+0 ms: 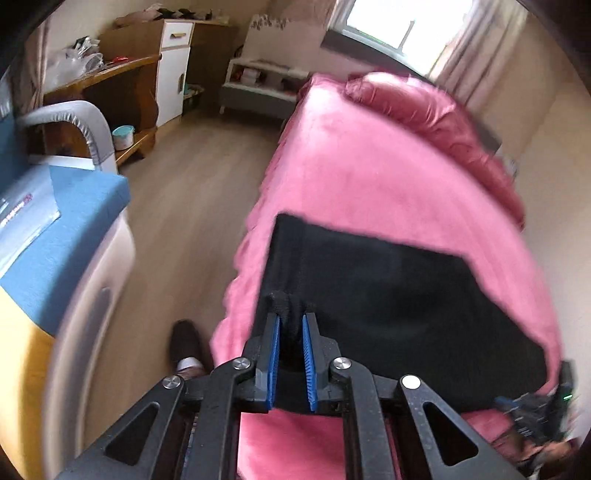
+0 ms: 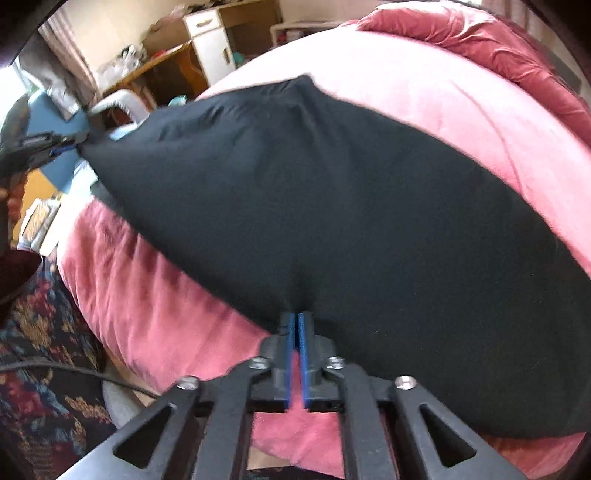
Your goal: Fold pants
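Left wrist view: black soft-knit pants (image 1: 388, 295) lie across the near end of a pink plush bedspread (image 1: 369, 166), one bunched edge raised off the bed.
Pants, right wrist view: the same dark cloth (image 2: 314, 206) hangs stretched as a taut sheet between the two tools, above the bed rather than flat on it.
Left gripper (image 1: 291, 325): blue-padded fingers (image 1: 274, 339) pinching a thick gather of the hem or waistband (which one I cannot tell).
Right gripper (image 2: 297, 321): pads pressed nearly together on a thin fold of the near edge; it also shows small at the left view's lower right (image 1: 535, 410).
Step in hand: likely carrying the held edge over to lay one half on the other.
Doing it well: keep both grips level and the edge taut, lower together, and let go only once the layers line up.
Risk: slack in the middle would leave a crease.
Bed: a rumpled darker pink quilt (image 1: 443, 122) is heaped at the far end.
Room: wood-look floor (image 1: 192, 177), a white and wood cabinet (image 1: 173, 70), a bright curtained window (image 1: 399, 22).
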